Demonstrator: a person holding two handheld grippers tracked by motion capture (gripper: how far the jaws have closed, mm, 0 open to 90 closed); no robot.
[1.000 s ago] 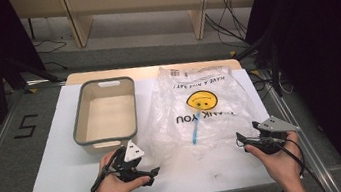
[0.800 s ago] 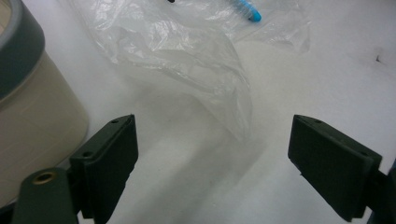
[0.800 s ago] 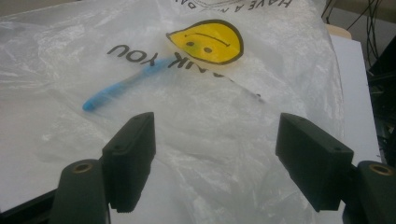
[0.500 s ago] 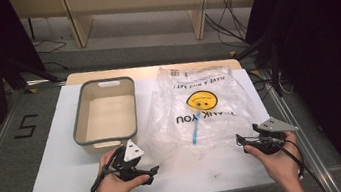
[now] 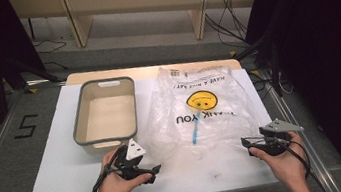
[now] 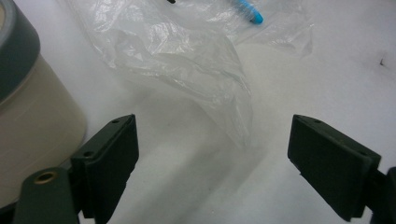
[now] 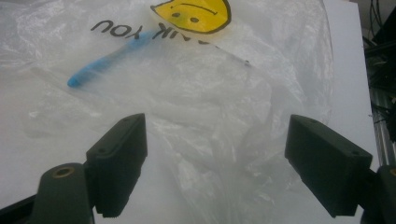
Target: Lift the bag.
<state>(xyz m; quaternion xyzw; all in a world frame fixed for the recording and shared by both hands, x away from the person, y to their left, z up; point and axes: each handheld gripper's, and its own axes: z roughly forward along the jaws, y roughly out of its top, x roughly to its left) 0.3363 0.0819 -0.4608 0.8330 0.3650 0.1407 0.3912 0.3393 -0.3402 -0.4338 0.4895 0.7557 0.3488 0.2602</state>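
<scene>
A clear plastic bag (image 5: 200, 107) with a yellow smiley and black print lies flat on the white table (image 5: 68, 176). A blue stick-like item (image 5: 195, 135) lies inside it near the front. My left gripper (image 5: 154, 171) rests on the table off the bag's front left corner, open, with the crumpled bag (image 6: 187, 60) just ahead of it. My right gripper (image 5: 245, 142) sits at the bag's front right edge. Its jaws have just been opening and stand wide over the bag's film (image 7: 224, 93), pressing on nothing. The blue item (image 7: 102, 63) lies ahead to the left.
A cream bin with a grey rim (image 5: 105, 112) stands at the left of the bag, and its wall (image 6: 28, 116) is close beside my left gripper's jaw. The table's front edge runs just behind both hands. Cables and table legs lie on the floor beyond.
The right gripper has edged slightly left toward the bag's edge. The left hand and the bag have not moved.
</scene>
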